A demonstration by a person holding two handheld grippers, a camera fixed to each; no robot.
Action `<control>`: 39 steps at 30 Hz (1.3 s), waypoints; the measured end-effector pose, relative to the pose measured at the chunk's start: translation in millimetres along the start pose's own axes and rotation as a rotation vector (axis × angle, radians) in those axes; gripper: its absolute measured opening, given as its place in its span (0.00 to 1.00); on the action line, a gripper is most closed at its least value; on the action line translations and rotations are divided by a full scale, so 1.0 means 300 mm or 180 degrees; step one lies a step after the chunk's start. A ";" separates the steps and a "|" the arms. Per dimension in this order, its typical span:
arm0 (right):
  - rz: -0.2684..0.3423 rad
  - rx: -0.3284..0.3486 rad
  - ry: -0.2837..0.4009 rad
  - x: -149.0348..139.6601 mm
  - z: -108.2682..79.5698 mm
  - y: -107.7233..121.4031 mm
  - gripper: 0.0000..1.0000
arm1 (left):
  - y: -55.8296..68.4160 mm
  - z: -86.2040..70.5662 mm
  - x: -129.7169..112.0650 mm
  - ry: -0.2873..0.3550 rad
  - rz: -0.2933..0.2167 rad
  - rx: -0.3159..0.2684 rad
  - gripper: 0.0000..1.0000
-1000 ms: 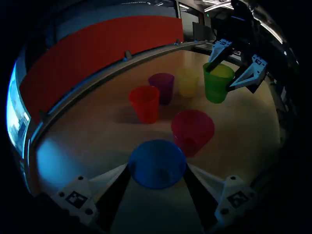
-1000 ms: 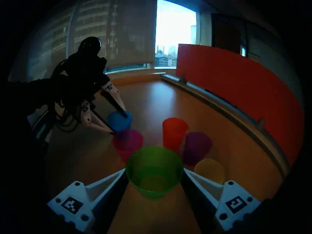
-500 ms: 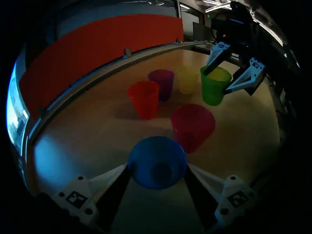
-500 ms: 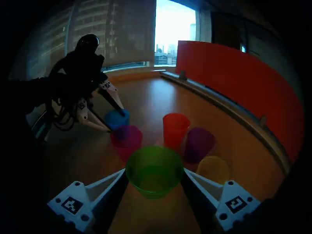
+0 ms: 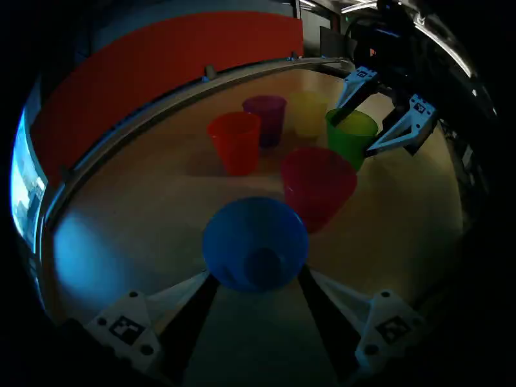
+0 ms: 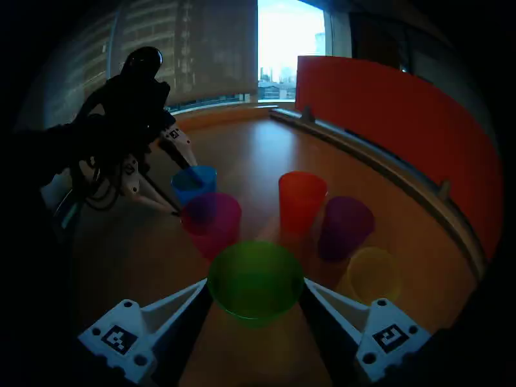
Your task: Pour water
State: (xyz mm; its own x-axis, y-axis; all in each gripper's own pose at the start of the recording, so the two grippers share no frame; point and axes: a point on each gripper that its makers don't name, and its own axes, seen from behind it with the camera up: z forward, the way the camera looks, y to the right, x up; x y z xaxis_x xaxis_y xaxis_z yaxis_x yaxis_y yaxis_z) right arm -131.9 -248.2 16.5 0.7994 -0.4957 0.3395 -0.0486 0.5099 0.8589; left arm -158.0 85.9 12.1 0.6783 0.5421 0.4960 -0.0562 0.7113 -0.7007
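Note:
My left gripper (image 5: 256, 277) is shut on a blue cup (image 5: 255, 242) that tips forward, its mouth facing a magenta cup (image 5: 317, 187) on the wooden table (image 5: 148, 213). Beyond the magenta cup, my right gripper (image 5: 353, 132) holds a green cup (image 5: 348, 143). In the right gripper view that gripper (image 6: 256, 287) is shut on the green cup (image 6: 255, 280), with the magenta cup (image 6: 211, 222) just ahead. Behind it are the blue cup (image 6: 194, 184) and the left gripper (image 6: 184, 190). I cannot tell whether either cup holds water.
An orange cup (image 5: 235, 142), a purple cup (image 5: 264, 119) and a yellow cup (image 5: 308, 113) stand in a row past the magenta one. A red panel (image 5: 161, 64) on a rail borders the table. A person's dark arm (image 6: 122, 129) holds the left gripper.
The blue cup has risen and tipped further forward toward the magenta cup. The green cup has drawn closer to the magenta cup from the other side.

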 end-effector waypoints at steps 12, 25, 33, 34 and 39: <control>-0.0025 -0.0001 -0.0011 -0.037 0.028 -0.011 0.91 | 0.015 -0.020 -0.037 -0.0019 -0.0037 0.0011 0.89; 0.0097 -0.0047 0.0028 -0.058 0.002 -0.006 0.99 | 0.054 -0.038 -0.063 -0.0036 -0.0045 -0.0015 0.89; 0.0124 -0.0140 0.0027 -0.094 -0.052 -0.011 0.99 | 0.058 -0.070 -0.073 -0.0006 -0.0078 0.0042 0.88; 0.0126 -0.0152 0.0030 -0.099 -0.062 -0.013 1.00 | 0.058 -0.076 -0.073 0.0005 -0.0085 0.0053 0.88; 0.0165 -0.0260 0.0079 -0.125 -0.116 -0.022 1.00 | 0.058 -0.106 -0.074 0.0072 -0.0150 0.0112 0.89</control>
State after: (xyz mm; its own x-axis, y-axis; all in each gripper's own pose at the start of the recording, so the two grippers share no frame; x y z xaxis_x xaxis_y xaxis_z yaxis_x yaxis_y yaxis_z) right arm -140.8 -208.5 -15.3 0.8117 -0.4502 0.3722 -0.0420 0.5905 0.8060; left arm -150.6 71.9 -27.3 0.6973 0.4977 0.5159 -0.0493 0.7512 -0.6582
